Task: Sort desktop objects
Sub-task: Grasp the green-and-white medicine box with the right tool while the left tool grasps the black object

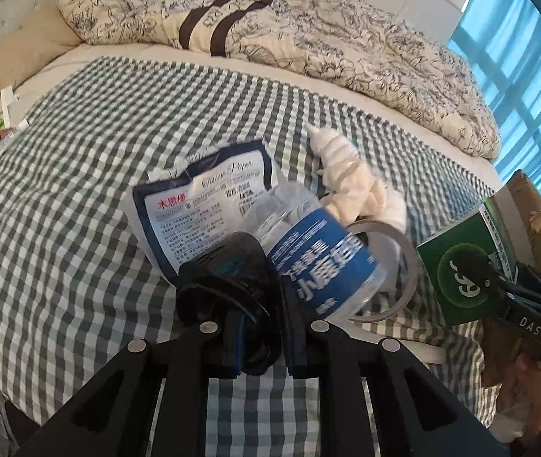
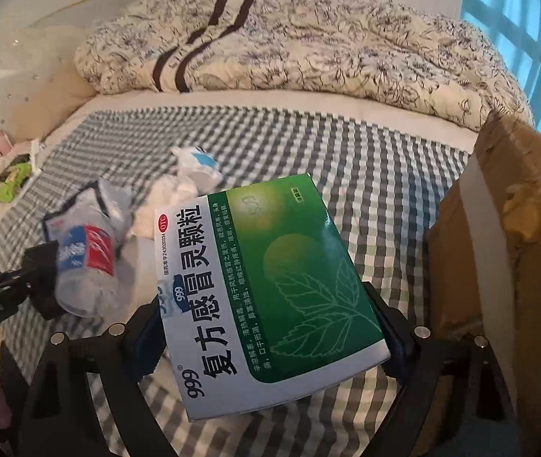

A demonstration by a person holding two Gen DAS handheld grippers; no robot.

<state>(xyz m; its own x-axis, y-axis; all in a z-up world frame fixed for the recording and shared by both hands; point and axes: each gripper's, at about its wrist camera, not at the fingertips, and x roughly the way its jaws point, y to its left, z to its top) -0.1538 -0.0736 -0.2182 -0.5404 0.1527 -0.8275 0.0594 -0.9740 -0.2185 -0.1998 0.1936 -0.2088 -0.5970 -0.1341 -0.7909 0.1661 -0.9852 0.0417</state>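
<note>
Left wrist view: left gripper (image 1: 259, 304) jaws clamp a black object (image 1: 232, 289); plastic bottle (image 1: 319, 259) just right of them.
Right gripper (image 2: 270, 327): jaws pinch the green medicine box (image 2: 270, 285), lifted for sorting, I judge; cardboard box (image 2: 498, 266) right.

Left gripper (image 1: 259, 304), lower centre of its wrist view: two black fingers with blue pads, mounted on black triangular linkage arms with cut-outs and round silver pivot screws (image 1: 208, 327). Right gripper (image 2: 270, 327), lower centre of its own view, is built alike. At the left view's right edge its black body bears white letters "DAS" (image 1: 530, 323).
</note>
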